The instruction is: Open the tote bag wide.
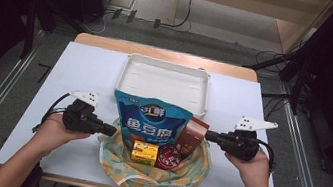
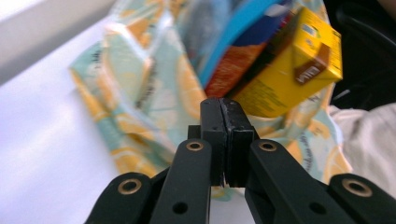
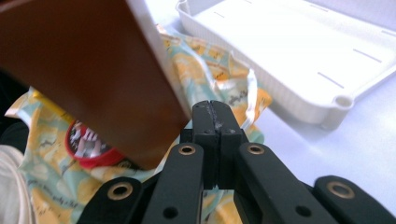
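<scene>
Both claws are pressed shut on nothing — the left gripper (image 1: pixel 110 129) and right gripper (image 1: pixel 210 136) flank the patterned bag (image 1: pixel 151 174), and between them its snacks remain unloaded — the white tray (image 1: pixel 169 66) beyond sits bare.

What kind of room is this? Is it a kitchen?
Probably not a kitchen: more likely a lab or studio set up for recording. Black stands and cables ring a table holding a white tray and a snack-filled cloth bag.

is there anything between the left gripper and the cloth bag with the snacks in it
Nothing visible. The left gripper, jaws shut, sits right at the left edge of the patterned cloth bag, with bare white table cover around it.
</scene>
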Available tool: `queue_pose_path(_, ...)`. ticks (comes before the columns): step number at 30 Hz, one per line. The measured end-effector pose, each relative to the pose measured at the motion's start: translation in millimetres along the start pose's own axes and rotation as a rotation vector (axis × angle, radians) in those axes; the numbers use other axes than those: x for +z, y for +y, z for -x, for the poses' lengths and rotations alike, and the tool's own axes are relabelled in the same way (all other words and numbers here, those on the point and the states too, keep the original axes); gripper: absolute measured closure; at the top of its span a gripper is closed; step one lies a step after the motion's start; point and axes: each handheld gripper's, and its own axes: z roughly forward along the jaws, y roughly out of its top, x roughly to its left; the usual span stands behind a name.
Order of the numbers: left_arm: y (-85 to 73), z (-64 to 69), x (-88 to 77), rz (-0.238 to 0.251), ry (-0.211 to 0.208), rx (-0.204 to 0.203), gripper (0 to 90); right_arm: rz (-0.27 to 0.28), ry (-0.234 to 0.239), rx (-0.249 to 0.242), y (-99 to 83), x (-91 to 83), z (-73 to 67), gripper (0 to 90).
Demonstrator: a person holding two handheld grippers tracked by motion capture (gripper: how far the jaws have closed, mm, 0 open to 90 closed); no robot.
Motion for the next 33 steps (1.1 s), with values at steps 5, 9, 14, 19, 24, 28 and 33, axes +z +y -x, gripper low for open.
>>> queue_pose_path(5, 15.3, -14.0, 1.2, 0.029, 0.017, -0.022, 90.0, 0.015, 0.0, -0.016, 9.9, 8.5, 2.5, 90.0)
queue_pose_path(9, 22.0, -22.8, 8.1, 0.023, 0.034, -0.022, 90.0, 0.004, 0.01, 0.004, 9.0, 18.2, 7.5, 90.0)
queue_pose_path(14, 23.5, -30.2, 20.3, 0.036, 0.01, -0.045, 90.0, 0.002, 0.036, 0.003, 4.2, 28.1, 7.8, 90.0)
queue_pose_path(19, 20.1, -28.7, 29.5, 0.014, 0.015, -0.032, 89.8, -0.007, 0.045, 0.013, -6.6, 34.9, 7.1, 90.0)
queue_pose_path(24, 14.9, -30.3, 39.9, 0.006, 0.004, -0.046, 89.8, -0.026, 0.036, 0.016, -16.6, 40.6, 9.1, 90.0)
queue_pose_path(28, 10.6, -32.5, 45.2, -0.007, -0.001, -0.053, 89.8, -0.047, 0.034, 0.02, -22.5, 45.8, 11.7, 90.0)
queue_pose_path(33, 9.1, -34.5, 52.0, -0.031, 0.007, -0.047, 89.7, -0.056, 0.029, 0.007, -26.5, 50.9, 12.5, 90.0)
